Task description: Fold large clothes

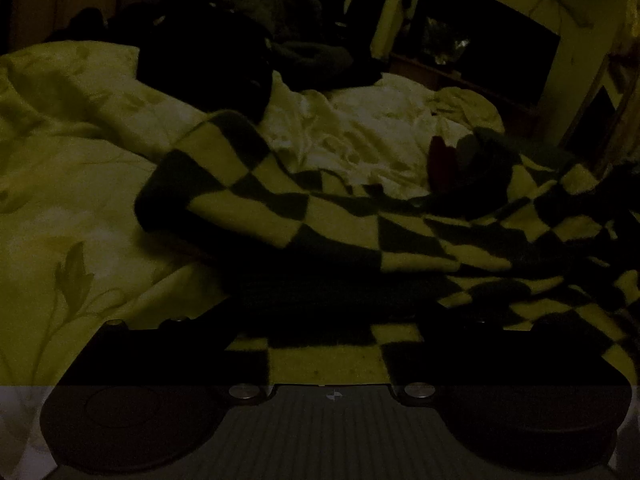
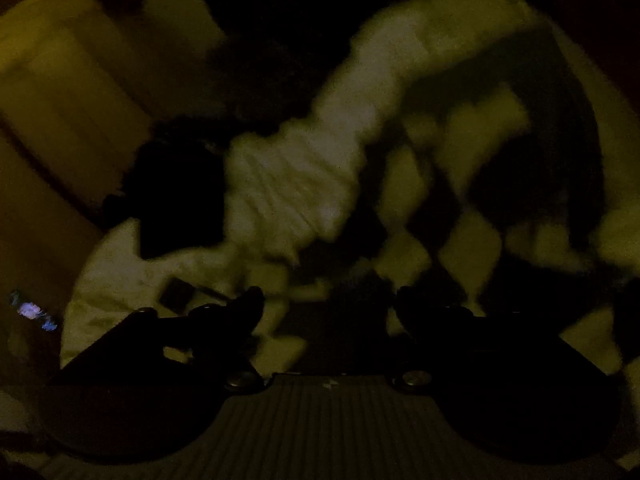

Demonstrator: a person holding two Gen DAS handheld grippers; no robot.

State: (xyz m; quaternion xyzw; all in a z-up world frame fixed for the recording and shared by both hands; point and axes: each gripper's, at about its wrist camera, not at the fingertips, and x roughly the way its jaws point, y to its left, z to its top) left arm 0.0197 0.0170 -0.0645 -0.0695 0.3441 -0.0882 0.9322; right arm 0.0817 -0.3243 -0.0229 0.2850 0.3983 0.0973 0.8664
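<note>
Dim, yellow-tinted bedroom seen from two wrist cameras.

Left wrist view: the left hand-held gripper (image 1: 326, 344) points forward and downward over a bed. Its two dark fingers (image 1: 168, 344) reach in from the bottom corners, and the checkered knit garment in dark and pale squares (image 1: 304, 216) lies across the gap between them, covering the tips. Whether the fingers are pinching the cloth or merely lying under it cannot be told. The garment spreads from the gripper up and to the right, and one long sleeve ending in a dark cuff stretches left over the pale bedspread printed with leaf stems (image 1: 72, 200). Farther back lie crumpled white sheets (image 1: 360, 128), then a heap of dark clothing (image 1: 224, 32) by the far edge of the bed. A large dark flat screen (image 1: 484, 44) stands against the wall at the back right.

Right wrist view: heavily blurred. The right hand-held gripper (image 2: 330, 300) also tilts downward, its fingers spread apart with a clear gap; the checkered garment shows in the gap, but the finger pads do not press on it. Beyond, the checkered cloth fills the right side, white sheets run diagonally through the middle, and a dark mass lies left.
</note>
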